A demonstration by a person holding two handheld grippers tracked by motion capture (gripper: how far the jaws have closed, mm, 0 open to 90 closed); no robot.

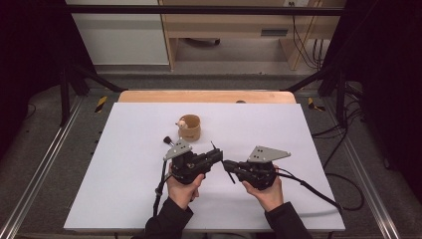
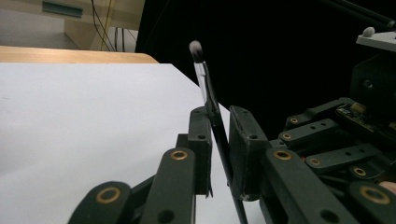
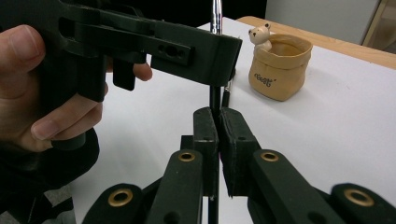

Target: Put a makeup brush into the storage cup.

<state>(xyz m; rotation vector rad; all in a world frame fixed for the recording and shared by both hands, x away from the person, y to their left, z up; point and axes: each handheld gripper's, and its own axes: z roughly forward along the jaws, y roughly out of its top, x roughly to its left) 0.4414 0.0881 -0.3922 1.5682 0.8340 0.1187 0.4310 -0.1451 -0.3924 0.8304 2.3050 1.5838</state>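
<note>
Both grippers pinch one makeup brush

The left gripper (image 2: 218, 140) and right gripper (image 3: 218, 140) both clamp the thin black brush (image 2: 210, 100) between them, at 5 o'clock from the tan bear cup (image 1: 190, 127) on the white table (image 1: 124, 149).

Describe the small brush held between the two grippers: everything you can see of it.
The makeup brush is slim, with a black handle, a shiny silver ferrule and a small pale, dark-tipped bristle head. In the left gripper view it stands tilted between the left gripper fingers, head up. The right gripper is shut on its handle, and the shaft rises past the left gripper's body. It is held above the white table, near the tan bear-trimmed cup.
</note>
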